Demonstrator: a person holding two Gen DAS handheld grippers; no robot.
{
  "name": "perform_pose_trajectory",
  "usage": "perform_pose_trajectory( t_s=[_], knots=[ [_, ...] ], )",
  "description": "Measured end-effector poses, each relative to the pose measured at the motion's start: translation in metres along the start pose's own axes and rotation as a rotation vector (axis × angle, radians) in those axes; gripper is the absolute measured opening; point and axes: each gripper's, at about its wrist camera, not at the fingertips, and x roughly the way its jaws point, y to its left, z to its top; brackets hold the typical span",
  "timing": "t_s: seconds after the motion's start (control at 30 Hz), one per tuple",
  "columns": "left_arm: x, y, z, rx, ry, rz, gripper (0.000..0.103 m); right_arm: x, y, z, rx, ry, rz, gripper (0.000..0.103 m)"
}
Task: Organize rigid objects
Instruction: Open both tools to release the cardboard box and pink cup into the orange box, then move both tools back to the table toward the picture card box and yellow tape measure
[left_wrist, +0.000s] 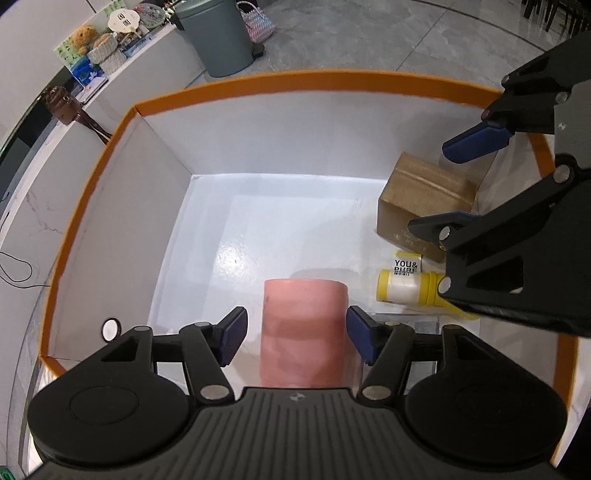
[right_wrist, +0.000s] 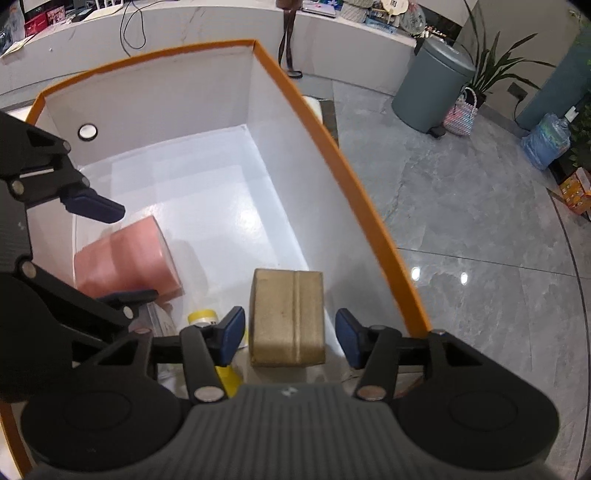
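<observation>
Both grippers point down into a white box with an orange rim (left_wrist: 295, 79) (right_wrist: 332, 147). My left gripper (left_wrist: 297, 338) stands open around a pink block (left_wrist: 304, 314) that lies on the box floor, with a visible gap at the left pad. In the right wrist view my right gripper (right_wrist: 291, 336) is open around a brown cardboard box (right_wrist: 288, 317), which has a gap on each side. The right gripper (left_wrist: 458, 184) shows over the cardboard box (left_wrist: 424, 195) in the left wrist view. The left gripper (right_wrist: 118, 251) hangs over the pink block (right_wrist: 125, 258).
A yellow-capped bottle with a printed label (left_wrist: 402, 288) (right_wrist: 201, 317) lies between the two objects. Outside the box stand a grey bin (left_wrist: 221, 37) (right_wrist: 432, 88), a woven bag (right_wrist: 460, 116) and a plant (right_wrist: 491, 66) on the tiled floor. A cluttered white counter (left_wrist: 110, 48) runs behind.
</observation>
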Motion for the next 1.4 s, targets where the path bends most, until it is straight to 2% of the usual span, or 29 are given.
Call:
perform_pose_trajectory(
  t_s=[0.23,0.4,0.77,0.93,1.1,1.4],
  knots=[
    [-0.022,0.011,-0.005,-0.063,-0.062,-0.027,0.073,-0.010,0.000,0.003,0.019,-0.033,-0.005,0.054],
    [-0.046,0.028,-0.012,-0.131,-0.116,-0.024,0.073,-0.028,0.008,0.010,0.031,-0.088,-0.001,0.054],
    [-0.103,0.067,-0.055,-0.222,-0.213,0.017,0.073,-0.074,0.049,0.019,0.005,-0.213,0.033,0.054],
    [-0.127,0.085,-0.083,-0.249,-0.215,0.059,0.073,-0.098,0.084,0.021,-0.025,-0.292,0.071,0.054],
    [-0.151,0.102,-0.113,-0.258,-0.211,0.120,0.078,-0.118,0.116,0.023,-0.048,-0.344,0.166,0.054],
    [-0.160,0.136,-0.160,-0.353,-0.190,0.169,0.078,-0.120,0.175,0.022,-0.168,-0.327,0.170,0.054]
  ],
)
